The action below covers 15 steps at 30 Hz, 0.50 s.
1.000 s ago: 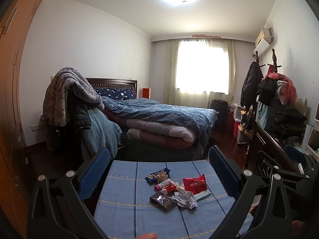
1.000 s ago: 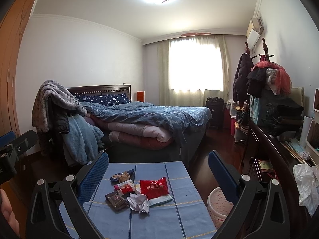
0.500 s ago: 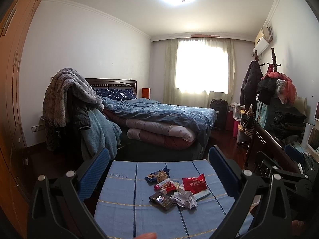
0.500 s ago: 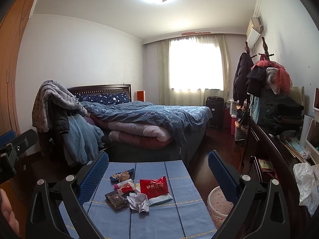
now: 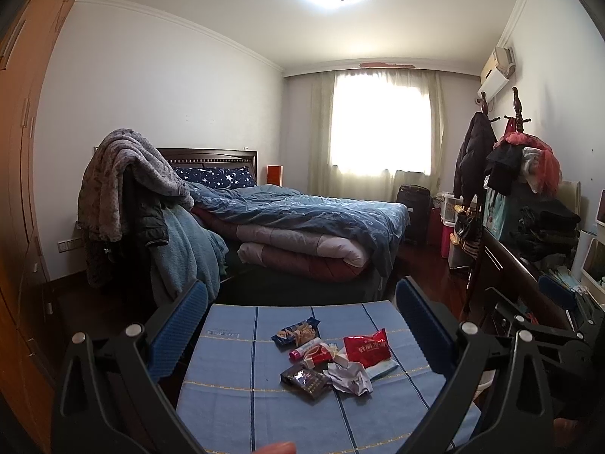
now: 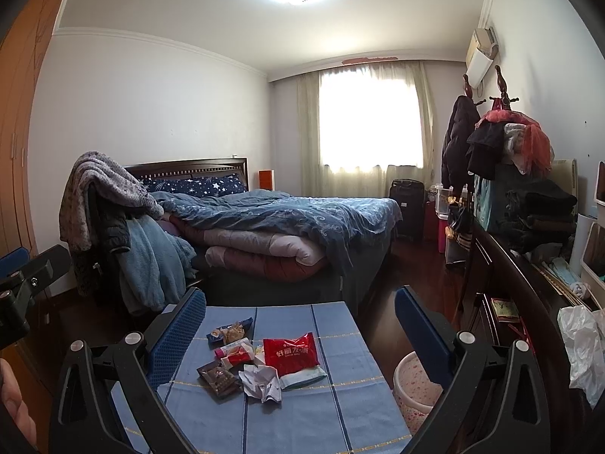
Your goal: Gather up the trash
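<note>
Both the left gripper and right gripper hang with fingers spread wide and empty, above the table. The trash pile lies ahead between their fingers; the bin waits right, probably the drop spot.

Tools I held: two, left tool and right tool
Red snack bags: one
Dark wrappers: one
Crumpled papers: one
Bins: one
Worktops: one
</note>
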Motion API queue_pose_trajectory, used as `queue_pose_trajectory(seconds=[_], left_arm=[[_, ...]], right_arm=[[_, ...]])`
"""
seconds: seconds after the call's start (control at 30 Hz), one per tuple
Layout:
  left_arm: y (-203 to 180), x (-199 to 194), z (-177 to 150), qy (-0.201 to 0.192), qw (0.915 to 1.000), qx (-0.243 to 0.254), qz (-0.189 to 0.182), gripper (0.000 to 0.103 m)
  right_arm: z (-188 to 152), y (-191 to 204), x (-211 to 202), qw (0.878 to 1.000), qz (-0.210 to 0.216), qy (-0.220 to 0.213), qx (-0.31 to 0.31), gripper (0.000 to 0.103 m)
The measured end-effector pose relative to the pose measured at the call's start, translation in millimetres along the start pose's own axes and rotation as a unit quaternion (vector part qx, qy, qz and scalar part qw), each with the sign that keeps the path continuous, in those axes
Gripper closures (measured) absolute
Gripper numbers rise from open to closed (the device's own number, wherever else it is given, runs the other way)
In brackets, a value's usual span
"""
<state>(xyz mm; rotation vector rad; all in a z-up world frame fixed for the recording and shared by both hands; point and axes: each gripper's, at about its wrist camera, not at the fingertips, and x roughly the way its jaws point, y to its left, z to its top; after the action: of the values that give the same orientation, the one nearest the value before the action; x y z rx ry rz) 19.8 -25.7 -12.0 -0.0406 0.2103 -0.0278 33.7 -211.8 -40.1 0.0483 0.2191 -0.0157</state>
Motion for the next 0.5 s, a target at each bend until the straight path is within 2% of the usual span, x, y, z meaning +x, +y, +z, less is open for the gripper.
queue_pose_trajectory(seconds=[0.5], left_arm=[[-5.8,18.9,-1.8,0.018,0.9998,0.01,-0.004,0.003]], right_arm=[[-14.0,-7.2,10.6,1.0,-0.001,0.014,0.007,0.003]])
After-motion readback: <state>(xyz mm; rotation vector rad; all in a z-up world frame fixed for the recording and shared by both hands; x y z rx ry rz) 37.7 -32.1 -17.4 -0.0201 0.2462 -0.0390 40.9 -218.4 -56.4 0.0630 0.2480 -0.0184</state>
